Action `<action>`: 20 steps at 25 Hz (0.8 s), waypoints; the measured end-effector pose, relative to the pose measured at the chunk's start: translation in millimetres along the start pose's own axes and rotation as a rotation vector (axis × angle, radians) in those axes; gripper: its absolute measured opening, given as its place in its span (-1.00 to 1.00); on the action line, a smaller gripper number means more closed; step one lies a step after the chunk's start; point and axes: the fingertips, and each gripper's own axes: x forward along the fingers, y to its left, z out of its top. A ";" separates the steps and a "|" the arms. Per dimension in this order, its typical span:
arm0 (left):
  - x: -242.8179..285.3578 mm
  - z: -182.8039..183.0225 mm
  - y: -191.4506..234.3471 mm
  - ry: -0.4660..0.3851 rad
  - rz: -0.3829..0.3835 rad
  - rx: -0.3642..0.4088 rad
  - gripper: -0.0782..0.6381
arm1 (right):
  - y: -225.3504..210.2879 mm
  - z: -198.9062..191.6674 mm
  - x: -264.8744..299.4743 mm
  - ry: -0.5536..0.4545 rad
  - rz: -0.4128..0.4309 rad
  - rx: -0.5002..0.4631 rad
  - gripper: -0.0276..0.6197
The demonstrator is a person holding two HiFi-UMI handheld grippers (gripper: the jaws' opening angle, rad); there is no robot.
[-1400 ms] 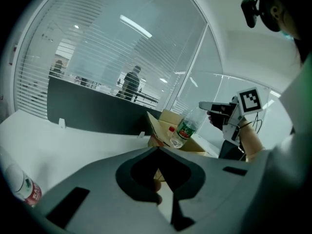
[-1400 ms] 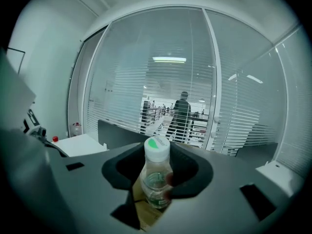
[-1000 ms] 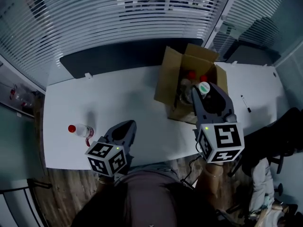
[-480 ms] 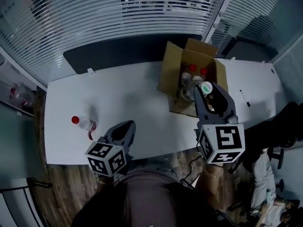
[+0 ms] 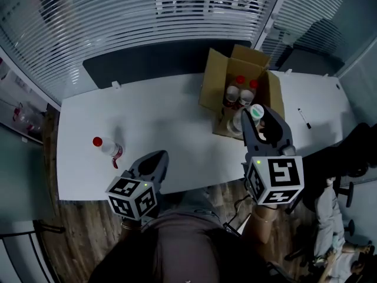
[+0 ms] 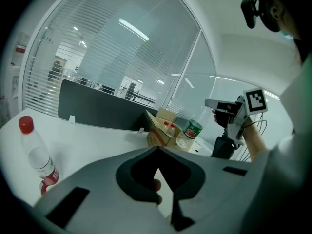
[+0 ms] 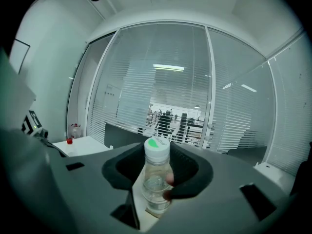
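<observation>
The red-capped bottle (image 5: 106, 148) is lying on the table (image 5: 165, 117) at left, near the left gripper (image 5: 159, 157), whose jaws are sitting closed on nothing. The right gripper (image 5: 260, 118) is clamping a green-capped bottle (image 5: 255, 111) over the open box (image 5: 211, 87), which is holding other bottles.

Bottles (image 5: 234, 91) in box (image 5: 217, 80), right on table (image 5: 165, 122); lone bottle (image 5: 106, 148) lies left

Office: glass partitions (image 7: 161, 77), blinds (image 5: 118, 22), white desk (image 5: 159, 128)
</observation>
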 end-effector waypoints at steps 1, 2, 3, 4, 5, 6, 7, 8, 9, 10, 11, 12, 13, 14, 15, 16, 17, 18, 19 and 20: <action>-2.1 -1.2 0.0 0.001 -0.001 0.001 -0.77 | 2.6 -1.7 -2.0 0.003 0.002 0.003 -0.39; -4.3 -2.5 -0.1 0.003 -0.002 0.002 -0.77 | 4.9 -3.5 -4.0 0.006 0.003 0.005 -0.39; -6.5 -3.7 -0.2 0.004 -0.002 0.003 -0.76 | 7.1 -5.2 -5.9 0.008 0.005 0.008 -0.39; -8.9 -5.0 -0.1 0.005 -0.002 0.004 -0.76 | 9.5 -6.9 -7.7 0.010 0.006 0.011 -0.39; -11.6 -6.2 0.2 0.006 -0.001 0.005 -0.76 | 12.2 -8.2 -9.3 0.012 0.008 0.014 -0.39; -14.7 -7.2 0.7 0.006 0.001 0.006 -0.76 | 15.2 -9.2 -10.7 0.014 0.012 0.018 -0.39; -18.0 -7.9 1.3 0.006 0.004 0.006 -0.76 | 18.5 -9.9 -11.8 0.016 0.016 0.020 -0.39; -21.5 -8.6 2.0 0.005 0.008 0.006 -0.77 | 21.8 -10.5 -12.7 0.018 0.021 0.022 -0.39; -24.9 -9.4 2.7 0.004 0.012 0.006 -0.76 | 25.0 -11.2 -13.4 0.021 0.026 0.022 -0.39; -28.2 -10.4 3.6 0.003 0.018 0.005 -0.77 | 28.5 -12.2 -13.7 0.023 0.033 0.022 -0.39; -31.4 -11.3 4.7 0.003 0.023 0.004 -0.76 | 32.2 -13.0 -13.5 0.025 0.041 0.023 -0.39; -34.4 -11.9 6.1 0.001 0.030 0.002 -0.76 | 36.0 -13.6 -12.8 0.027 0.050 0.023 -0.39; -37.4 -12.2 7.5 -0.001 0.036 0.000 -0.76 | 39.9 -13.7 -11.8 0.027 0.060 0.021 -0.39; -40.3 -12.0 9.0 -0.004 0.043 -0.002 -0.76 | 43.9 -13.2 -10.5 0.026 0.070 0.017 -0.39; -43.2 -11.4 10.4 -0.008 0.050 -0.004 -0.76 | 48.0 -12.4 -9.0 0.025 0.082 0.014 -0.39; -45.8 -10.7 11.7 -0.013 0.057 -0.006 -0.76 | 52.2 -11.8 -7.4 0.024 0.094 0.011 -0.39; -48.3 -10.1 13.2 -0.018 0.064 -0.008 -0.77 | 56.7 -11.8 -5.5 0.026 0.106 0.009 -0.39; -50.7 -9.8 15.2 -0.023 0.072 -0.011 -0.77 | 61.5 -12.4 -3.1 0.029 0.119 0.007 -0.39; -53.2 -9.9 17.5 -0.028 0.081 -0.014 -0.76 | 66.8 -13.3 -0.2 0.033 0.133 0.004 -0.39; -55.8 -10.2 20.1 -0.033 0.092 -0.018 -0.77 | 72.6 -14.2 3.1 0.036 0.149 -0.001 -0.39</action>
